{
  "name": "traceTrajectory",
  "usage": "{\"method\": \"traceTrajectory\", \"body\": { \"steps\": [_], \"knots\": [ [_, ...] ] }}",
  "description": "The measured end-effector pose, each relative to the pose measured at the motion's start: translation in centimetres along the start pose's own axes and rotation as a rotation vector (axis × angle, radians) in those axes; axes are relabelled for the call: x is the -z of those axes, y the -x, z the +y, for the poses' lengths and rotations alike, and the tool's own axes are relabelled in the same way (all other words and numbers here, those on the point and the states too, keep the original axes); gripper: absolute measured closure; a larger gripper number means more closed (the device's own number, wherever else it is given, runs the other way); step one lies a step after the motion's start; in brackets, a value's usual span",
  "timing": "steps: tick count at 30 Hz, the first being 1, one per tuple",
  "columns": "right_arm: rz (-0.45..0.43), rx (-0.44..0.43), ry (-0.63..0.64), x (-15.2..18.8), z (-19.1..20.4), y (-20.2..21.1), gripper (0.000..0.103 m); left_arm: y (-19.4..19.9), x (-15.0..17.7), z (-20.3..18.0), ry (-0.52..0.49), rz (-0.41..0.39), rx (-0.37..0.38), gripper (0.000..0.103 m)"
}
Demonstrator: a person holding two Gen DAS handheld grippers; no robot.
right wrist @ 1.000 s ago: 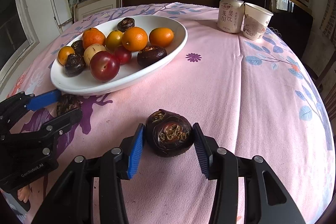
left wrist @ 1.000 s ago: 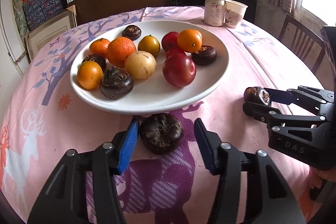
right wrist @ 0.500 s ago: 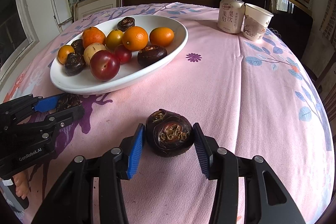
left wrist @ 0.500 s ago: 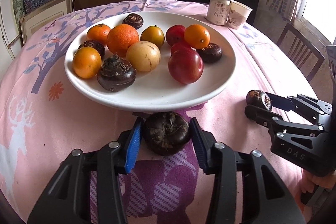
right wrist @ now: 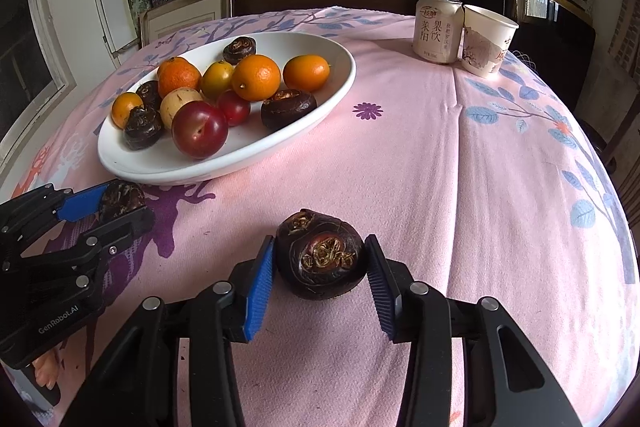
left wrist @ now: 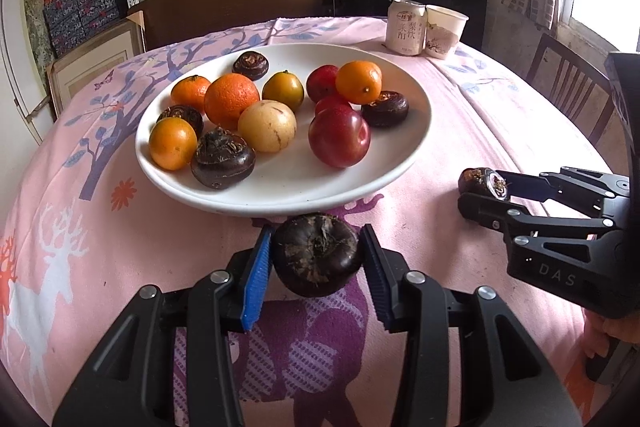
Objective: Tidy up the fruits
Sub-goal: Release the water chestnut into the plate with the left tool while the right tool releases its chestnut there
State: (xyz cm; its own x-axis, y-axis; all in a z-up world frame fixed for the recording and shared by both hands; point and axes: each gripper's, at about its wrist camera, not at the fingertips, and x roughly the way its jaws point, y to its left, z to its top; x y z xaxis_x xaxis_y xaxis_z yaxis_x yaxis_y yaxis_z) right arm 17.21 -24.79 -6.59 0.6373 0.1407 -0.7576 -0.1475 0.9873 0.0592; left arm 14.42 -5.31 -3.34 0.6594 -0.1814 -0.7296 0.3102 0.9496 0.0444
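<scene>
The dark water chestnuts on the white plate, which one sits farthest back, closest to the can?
The small water chestnut at the plate's far rim, behind the oranges. The other three lie nearer the front, and none is as close to the can.

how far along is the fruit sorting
Most fruit already sits on the white plate. In hand: the left gripper is closing on one water chestnut just in front of the plate, the right gripper closing on another water chestnut on the pink tablecloth. Left: lifting both onto the plate.
</scene>
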Motion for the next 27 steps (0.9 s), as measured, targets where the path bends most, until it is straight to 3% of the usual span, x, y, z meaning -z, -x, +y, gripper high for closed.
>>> {"method": "traceTrajectory", "body": {
  "steps": [11, 16, 22, 24, 25, 27],
  "knots": [
    [-0.136, -0.082, -0.060, 1.9, -0.7, 5.0, 0.058, 5.4, 0.8, -0.4, -0.010, -0.159, -0.086, 0.061],
    [-0.192, -0.111, -0.071, -3.1, -0.1, 5.4, 0.059, 4.9, -3.4, 1.4, 0.042, -0.167, -0.056, 0.061],
    [-0.184, -0.156, -0.157, -9.3, 0.7, 0.7, 0.058, 0.5, -7.2, 4.4, 0.131, -0.114, -0.046, 0.060],
    [-0.192, -0.167, -0.193, -9.7, 0.5, -0.3, 0.048, -0.1, -7.2, 5.1, 0.157, -0.128, -0.070, 0.039],
    [-0.203, -0.166, -0.209, -9.5, 0.3, -0.4, 0.042, -0.1, -7.0, 5.3, 0.167, -0.137, -0.081, 0.023],
    [-0.202, -0.153, -0.186, -9.1, 0.3, -0.4, 0.042, -0.2, -6.6, 5.5, 0.155, -0.139, -0.094, 0.018]
  ]
}}
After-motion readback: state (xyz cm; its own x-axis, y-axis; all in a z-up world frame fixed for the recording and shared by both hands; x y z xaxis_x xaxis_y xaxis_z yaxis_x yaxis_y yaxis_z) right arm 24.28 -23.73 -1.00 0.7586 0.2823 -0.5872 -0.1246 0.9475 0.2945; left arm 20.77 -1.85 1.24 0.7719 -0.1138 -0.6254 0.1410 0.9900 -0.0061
